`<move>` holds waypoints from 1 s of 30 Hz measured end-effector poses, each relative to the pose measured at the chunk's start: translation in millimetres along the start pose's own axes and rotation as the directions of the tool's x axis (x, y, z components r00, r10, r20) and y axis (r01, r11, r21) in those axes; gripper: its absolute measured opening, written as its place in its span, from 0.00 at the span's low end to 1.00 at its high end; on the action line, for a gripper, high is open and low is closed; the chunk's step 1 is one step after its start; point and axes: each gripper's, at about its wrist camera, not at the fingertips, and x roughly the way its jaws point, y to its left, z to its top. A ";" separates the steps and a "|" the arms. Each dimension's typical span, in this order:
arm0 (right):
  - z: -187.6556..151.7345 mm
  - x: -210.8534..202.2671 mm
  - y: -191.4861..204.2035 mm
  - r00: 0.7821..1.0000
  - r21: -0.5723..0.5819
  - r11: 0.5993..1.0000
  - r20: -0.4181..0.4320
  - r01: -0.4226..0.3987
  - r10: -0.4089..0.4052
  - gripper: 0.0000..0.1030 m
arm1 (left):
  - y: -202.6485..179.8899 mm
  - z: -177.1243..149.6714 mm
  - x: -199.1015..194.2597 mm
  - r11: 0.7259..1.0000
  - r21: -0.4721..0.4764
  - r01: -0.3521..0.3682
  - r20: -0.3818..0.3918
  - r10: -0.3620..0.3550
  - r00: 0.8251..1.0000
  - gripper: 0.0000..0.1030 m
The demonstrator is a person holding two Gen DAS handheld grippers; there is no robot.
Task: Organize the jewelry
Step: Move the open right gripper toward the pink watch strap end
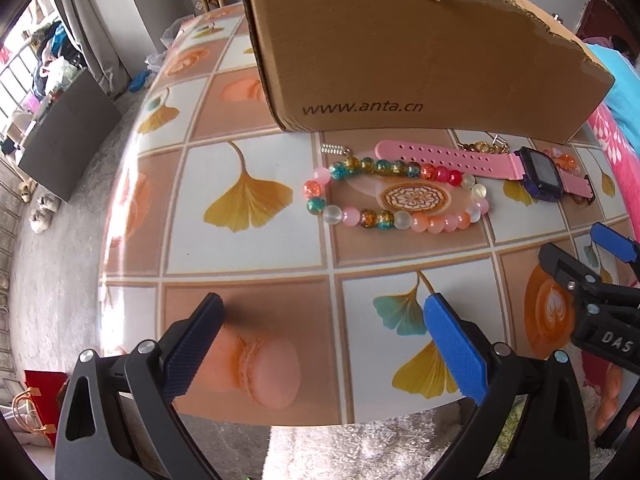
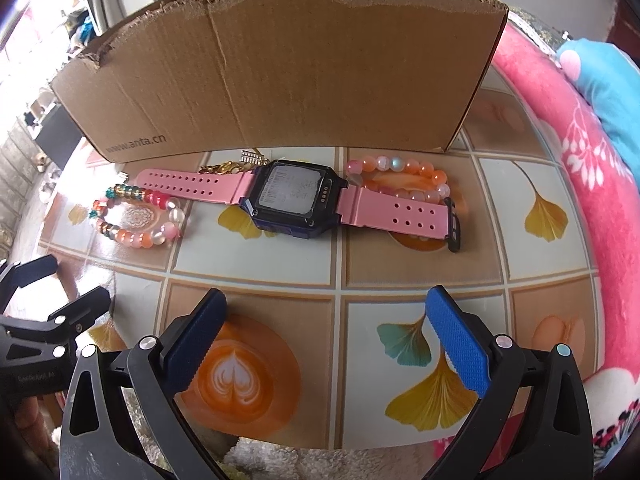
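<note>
Left gripper (image 1: pixel 324 348) fingers wide apart and holding nothing, colourful bead bracelet (image 1: pixel 394 194) on the table (image 1: pixel 248 152) near the cardboard box (image 1: pixel 408 52), right gripper (image 2: pixel 326 344) fingers wide apart and empty too, pink watch (image 2: pixel 294 196) lying flat by the box, peach bracelet (image 2: pixel 404 180) just behind its strap

The cardboard box (image 2: pixel 280 72) hides its own inside. The pink watch (image 2: pixel 292 196) covers part of the gold chain (image 2: pixel 224 168). The watch screen's text is too small to read.
</note>
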 end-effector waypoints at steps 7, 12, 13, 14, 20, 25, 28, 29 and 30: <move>-5.0 -17.1 -25.1 0.992 0.089 0.991 0.084 -0.098 0.091 0.93 | 19.9 0.3 -29.9 0.998 -0.046 0.049 0.160 -0.041 0.986 0.96; -1.9 -26.2 -29.4 0.989 0.106 0.987 0.105 -0.118 0.107 0.93 | 36.5 4.3 -39.9 0.991 -0.077 0.112 0.246 -0.091 0.965 0.93; 1.8 -28.1 -30.8 0.987 0.108 0.986 0.113 -0.123 0.111 0.93 | 38.0 5.5 -39.9 0.989 -0.075 0.125 0.254 -0.102 0.962 0.91; 4.8 -30.6 -32.7 0.987 0.111 0.986 0.120 -0.125 0.111 0.93 | 38.6 7.9 -40.0 0.987 -0.070 0.142 0.262 -0.119 0.958 0.89; 13.6 -36.7 -49.8 0.987 0.160 0.980 0.127 -0.120 0.100 0.82 | 18.8 25.2 -38.1 0.969 -0.002 0.246 0.277 -0.236 0.932 0.73; 19.2 -35.1 -54.0 0.989 0.177 0.977 0.109 -0.116 0.098 0.76 | 0.6 33.5 -29.6 0.950 0.050 0.310 0.254 -0.312 0.915 0.60; 19.1 -32.0 -64.8 0.988 0.203 0.970 0.103 -0.131 0.112 0.71 | -4.2 40.5 -21.7 0.941 0.061 0.333 0.239 -0.338 0.910 0.51; 20.6 -30.1 -67.6 0.988 0.213 0.968 0.100 -0.134 0.115 0.68 | -5.3 42.7 -19.5 0.939 0.060 0.339 0.236 -0.344 0.909 0.48; 22.2 -27.7 -70.4 0.989 0.225 0.966 0.092 -0.131 0.113 0.66 | -6.2 45.1 -17.3 0.937 0.060 0.344 0.234 -0.348 0.908 0.45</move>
